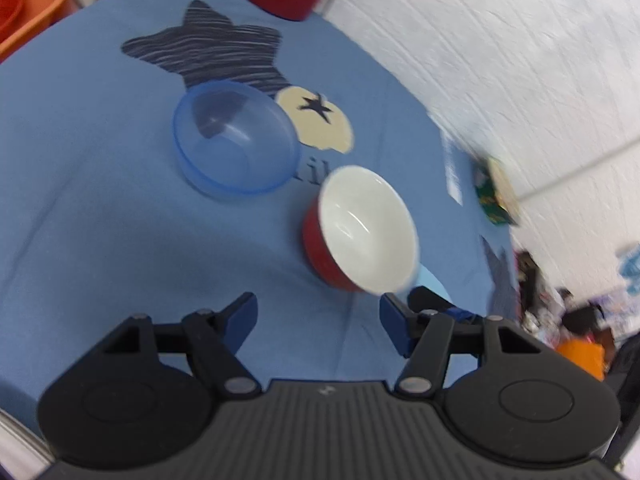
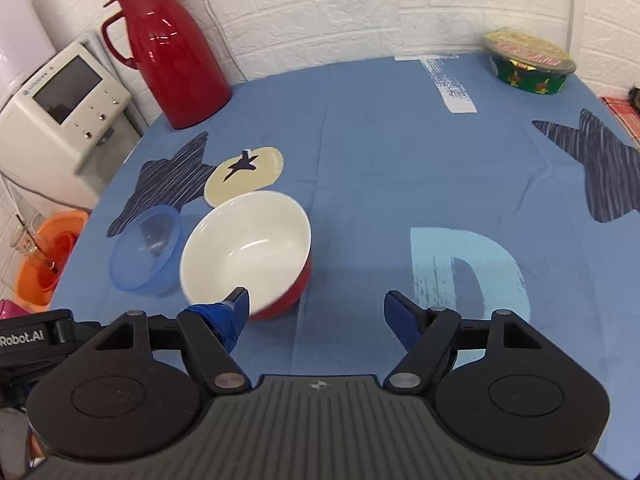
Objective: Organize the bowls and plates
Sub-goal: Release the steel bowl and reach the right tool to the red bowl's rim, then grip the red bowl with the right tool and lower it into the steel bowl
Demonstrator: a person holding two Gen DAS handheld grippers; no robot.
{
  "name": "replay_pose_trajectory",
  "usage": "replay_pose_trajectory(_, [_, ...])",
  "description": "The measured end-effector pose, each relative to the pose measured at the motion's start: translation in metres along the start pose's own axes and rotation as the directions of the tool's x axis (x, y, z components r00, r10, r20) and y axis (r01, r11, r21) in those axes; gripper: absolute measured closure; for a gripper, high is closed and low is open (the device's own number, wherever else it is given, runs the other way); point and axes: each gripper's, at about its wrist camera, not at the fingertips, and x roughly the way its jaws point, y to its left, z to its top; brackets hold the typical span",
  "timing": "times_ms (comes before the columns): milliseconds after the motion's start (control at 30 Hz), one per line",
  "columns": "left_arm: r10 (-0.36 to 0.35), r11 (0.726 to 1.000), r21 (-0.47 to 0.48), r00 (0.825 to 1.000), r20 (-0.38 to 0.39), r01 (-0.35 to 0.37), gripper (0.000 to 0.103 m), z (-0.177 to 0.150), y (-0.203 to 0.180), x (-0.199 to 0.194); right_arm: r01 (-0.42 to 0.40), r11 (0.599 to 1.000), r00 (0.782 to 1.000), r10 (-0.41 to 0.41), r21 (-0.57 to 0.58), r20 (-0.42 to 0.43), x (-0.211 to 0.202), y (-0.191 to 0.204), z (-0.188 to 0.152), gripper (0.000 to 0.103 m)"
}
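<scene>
The red bowl (image 2: pixel 256 248) sits tilted on the blue cloth (image 2: pixel 380 152), its white inside turned up toward the right gripper (image 2: pixel 316 312). Just to its left is the clear blue bowl (image 2: pixel 146 254), close to it but, I think, not touching. Both stand near the left part of the table, in front of the red jug (image 2: pixel 168 48).

The right gripper has its jaws spread wide. Its left finger (image 2: pixel 236 304) is at the near rim of the red bowl, maybe touching it; I cannot tell for sure. The left gripper (image 1: pixel 318 316) is also spread and holds nothing, with the red bowl just beyond its right finger (image 1: pixel 394 316).

The danger I see is the tilt. If the finger pushes the rim and does not grip it, the bowl may roll or slide into the blue bowl and knock it toward the table edge. A pinch on only the thin rim could slip too, because the glazed surface looks smooth.
</scene>
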Motion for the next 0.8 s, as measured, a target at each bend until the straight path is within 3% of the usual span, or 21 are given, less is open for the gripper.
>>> replay_pose_trajectory(200, [0.064, 0.995, -0.071, 0.998, -0.007, -0.064, 0.041, 0.011, -0.001, 0.031, 0.046, 0.997, 0.999, -0.047, -0.066, -0.007, 0.035, 0.008, 0.024, 0.042])
replay_pose_trajectory(467, [0.101, 0.992, -0.076, 0.995, 0.023, -0.099, 0.041, 0.011, -0.002, 0.05, 0.09, 0.98, 0.993, -0.101, -0.177, -0.058, 0.074, 0.016, 0.023, 0.042])
replay_pose_trajectory(800, [0.116, 0.992, -0.05, 0.992, 0.048, -0.114, 0.041, 0.008, -0.006, 0.051, 0.056, 0.977, 0.998, -0.059, -0.207, -0.006, 0.077, 0.012, 0.014, 0.036])
